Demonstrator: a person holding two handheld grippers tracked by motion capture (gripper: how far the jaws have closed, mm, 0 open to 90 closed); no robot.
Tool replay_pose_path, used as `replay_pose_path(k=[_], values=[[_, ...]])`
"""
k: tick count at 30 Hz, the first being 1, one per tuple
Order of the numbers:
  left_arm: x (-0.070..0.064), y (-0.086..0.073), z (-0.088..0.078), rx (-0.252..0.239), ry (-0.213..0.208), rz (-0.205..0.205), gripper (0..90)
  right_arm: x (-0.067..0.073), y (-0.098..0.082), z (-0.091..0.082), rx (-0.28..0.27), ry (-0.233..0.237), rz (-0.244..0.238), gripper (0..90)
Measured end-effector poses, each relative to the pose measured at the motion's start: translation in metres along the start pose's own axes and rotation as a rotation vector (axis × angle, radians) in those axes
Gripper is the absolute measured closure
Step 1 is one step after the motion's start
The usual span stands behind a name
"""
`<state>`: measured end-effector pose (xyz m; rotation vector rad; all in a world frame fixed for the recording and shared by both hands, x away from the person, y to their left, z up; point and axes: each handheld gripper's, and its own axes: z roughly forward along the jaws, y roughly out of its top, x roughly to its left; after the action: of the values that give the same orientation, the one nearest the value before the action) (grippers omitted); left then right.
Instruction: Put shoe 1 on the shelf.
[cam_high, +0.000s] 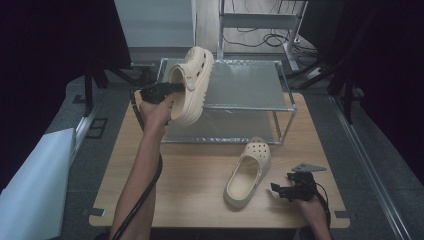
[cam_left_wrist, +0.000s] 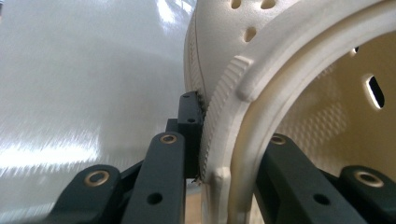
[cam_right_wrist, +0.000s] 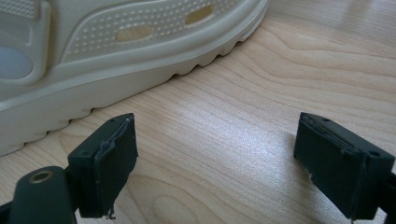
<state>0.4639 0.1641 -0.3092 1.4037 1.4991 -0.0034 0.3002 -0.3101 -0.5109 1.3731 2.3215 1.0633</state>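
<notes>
Above the rack (cam_high: 250, 85) — left tool (cam_high: 176, 88) grips clog (cam_high: 192, 85).

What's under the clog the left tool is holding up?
Under the raised clog sits the rack's grey top shelf, which the left tool holds it above. The shelf part directly beneath the clog is hidden.

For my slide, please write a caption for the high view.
Left gripper lifts one cream clog over a metal rack; the other clog lies beside the open right gripper.
</notes>
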Motion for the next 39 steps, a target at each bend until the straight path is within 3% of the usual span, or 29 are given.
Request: replay_pose_path(k=[8, 14, 29, 37, 39], values=[[0.000, 0.017, 0.025, 0.011, 0.042, -0.005, 77.6, -0.001, 0.000, 0.000, -0.005, 0.003, 0.000, 12.8], [0.001, 0.029, 0.040, 0.005, 0.062, -0.033, 77.6, -0.002, 0.000, 0.000, -0.008, 0.004, 0.004, 12.9], [0.007, 0.048, 0.060, -0.033, 0.181, -0.057, 77.3, -0.003, 0.000, 0.001, -0.012, 0.010, 0.010, 12.9], [0.010, 0.050, 0.068, -0.049, 0.203, -0.054, 74.5, -0.004, 0.000, 0.001, -0.019, 0.010, 0.011, 12.9], [0.013, 0.048, 0.071, -0.063, 0.180, -0.063, 70.7, -0.004, 0.000, 0.001, -0.019, 0.010, 0.011, 12.9]])
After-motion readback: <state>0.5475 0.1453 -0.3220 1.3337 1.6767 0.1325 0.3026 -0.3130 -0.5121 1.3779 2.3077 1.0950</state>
